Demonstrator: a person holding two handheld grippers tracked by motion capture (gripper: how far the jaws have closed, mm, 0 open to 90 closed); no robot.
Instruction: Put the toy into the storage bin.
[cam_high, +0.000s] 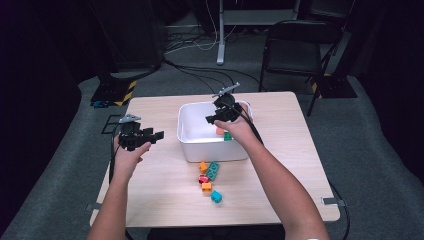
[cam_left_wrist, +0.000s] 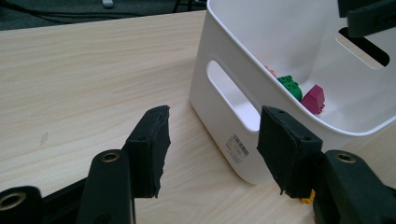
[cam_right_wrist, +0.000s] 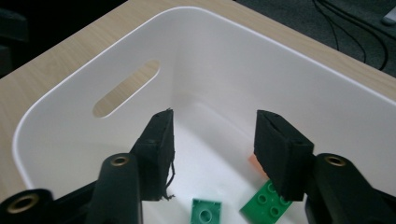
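Observation:
A white bin stands mid-table. My right gripper hangs over its inside, open, with nothing between the jaws. Below it, on the bin floor, lie a small green brick, a flat green brick and an orange piece. My left gripper is left of the bin, open and empty, facing the handle-slot wall of the bin. Over that wall I see a green brick and a magenta brick inside.
Several loose bricks lie on the table in front of the bin: orange, a green plate, red, orange, teal. A black chair stands behind the table. Cables run over the floor.

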